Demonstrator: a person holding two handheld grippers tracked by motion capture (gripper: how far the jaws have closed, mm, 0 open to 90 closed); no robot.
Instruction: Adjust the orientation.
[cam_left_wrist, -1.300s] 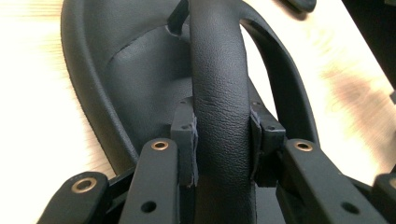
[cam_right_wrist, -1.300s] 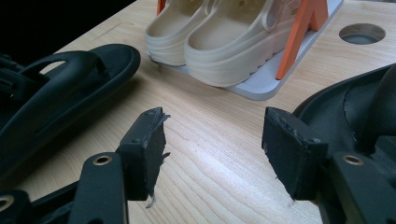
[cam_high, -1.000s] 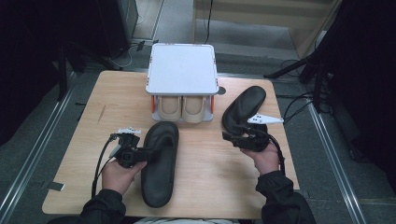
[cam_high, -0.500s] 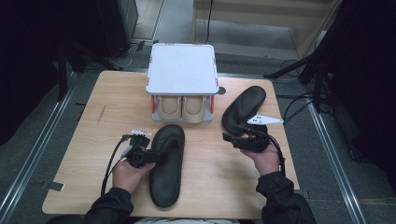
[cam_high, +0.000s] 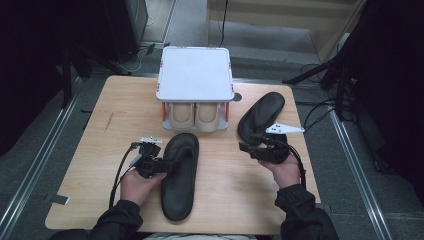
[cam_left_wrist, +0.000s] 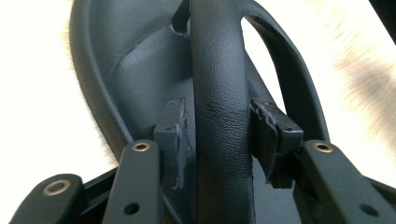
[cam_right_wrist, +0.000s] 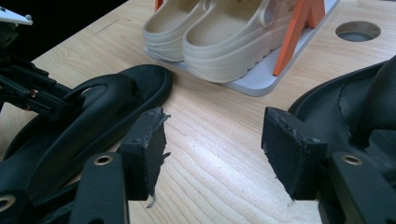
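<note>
High view looks down; tool views close, sharing black sandal (cam_high: 179, 175).

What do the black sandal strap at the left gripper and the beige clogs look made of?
Black sandal strap: probably leather or faux leather, with fine grain, creases and a soft sheen. Beige clogs: likely moulded foam or rubber, matte, in one piece, with ridged soles.

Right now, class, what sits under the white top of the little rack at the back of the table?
Under the white rack top sits a pair of beige clogs between orange supports. Their far ends are covered by the top.
</note>
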